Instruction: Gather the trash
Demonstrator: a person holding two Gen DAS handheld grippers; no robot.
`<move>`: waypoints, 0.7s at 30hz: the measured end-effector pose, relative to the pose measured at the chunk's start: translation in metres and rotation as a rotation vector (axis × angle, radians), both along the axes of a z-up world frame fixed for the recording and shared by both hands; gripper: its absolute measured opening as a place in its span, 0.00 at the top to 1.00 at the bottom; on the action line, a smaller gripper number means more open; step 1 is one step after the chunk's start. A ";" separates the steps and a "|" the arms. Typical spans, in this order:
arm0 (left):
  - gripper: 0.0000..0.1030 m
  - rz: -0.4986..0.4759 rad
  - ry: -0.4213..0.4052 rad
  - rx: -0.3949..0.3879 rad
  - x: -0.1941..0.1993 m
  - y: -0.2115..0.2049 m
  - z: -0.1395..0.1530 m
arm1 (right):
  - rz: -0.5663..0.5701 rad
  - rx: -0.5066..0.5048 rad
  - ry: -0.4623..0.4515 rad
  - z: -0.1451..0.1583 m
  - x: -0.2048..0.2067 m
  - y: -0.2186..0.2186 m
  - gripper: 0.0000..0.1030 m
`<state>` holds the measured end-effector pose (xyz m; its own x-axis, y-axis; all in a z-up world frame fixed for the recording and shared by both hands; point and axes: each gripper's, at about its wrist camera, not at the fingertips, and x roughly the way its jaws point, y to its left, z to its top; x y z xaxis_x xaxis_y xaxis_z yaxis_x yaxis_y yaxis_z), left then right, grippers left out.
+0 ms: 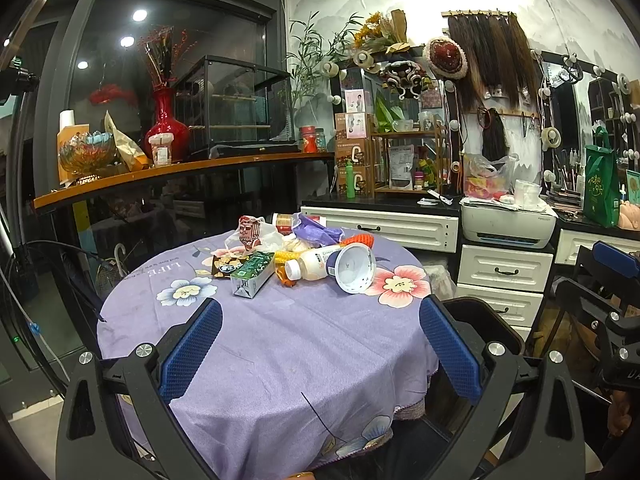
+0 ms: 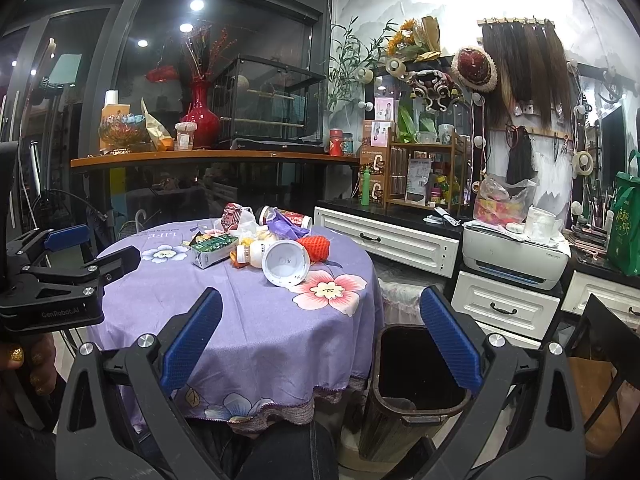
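left gripper [image 1: 320, 344]: jaws wide apart, empty, above near side of round table [image 1: 280, 360] | right gripper [image 2: 320, 344]: jaws wide apart, empty, over table's right edge | trash: green carton [image 1: 253, 273], white bottle [image 1: 316, 265], white cup [image 1: 354, 267] on its side, piled at far side | bin [image 2: 416, 392]: floor, just right of table

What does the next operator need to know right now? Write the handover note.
Left gripper: open, empty, held back from the trash.
Right gripper: open, empty, over the table's near edge by the bin.
Trash sits piled at the far side of the round table: white cup on its side, white bottle, green carton, orange-red foam net, purple wrapper, plastic bag.
Dark bin stands on the floor to the table's right; no trash visible inside.
Done: nothing visibly collected. Left: move every item into the bin.
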<state>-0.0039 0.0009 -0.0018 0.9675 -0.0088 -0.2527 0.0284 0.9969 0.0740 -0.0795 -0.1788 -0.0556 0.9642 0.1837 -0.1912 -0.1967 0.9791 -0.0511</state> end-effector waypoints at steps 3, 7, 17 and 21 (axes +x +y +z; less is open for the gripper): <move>0.05 0.000 0.001 0.000 0.000 0.000 0.000 | 0.000 -0.001 -0.001 0.001 0.000 0.000 0.05; 0.05 0.000 0.002 0.000 0.001 0.000 -0.001 | 0.000 -0.001 0.002 0.001 0.000 0.000 0.05; 0.05 0.010 0.061 -0.010 0.014 0.008 -0.018 | 0.001 -0.037 0.049 -0.008 0.010 0.004 0.05; 0.05 0.020 0.108 -0.014 0.026 0.015 -0.022 | 0.040 -0.074 0.104 -0.014 0.025 0.011 0.05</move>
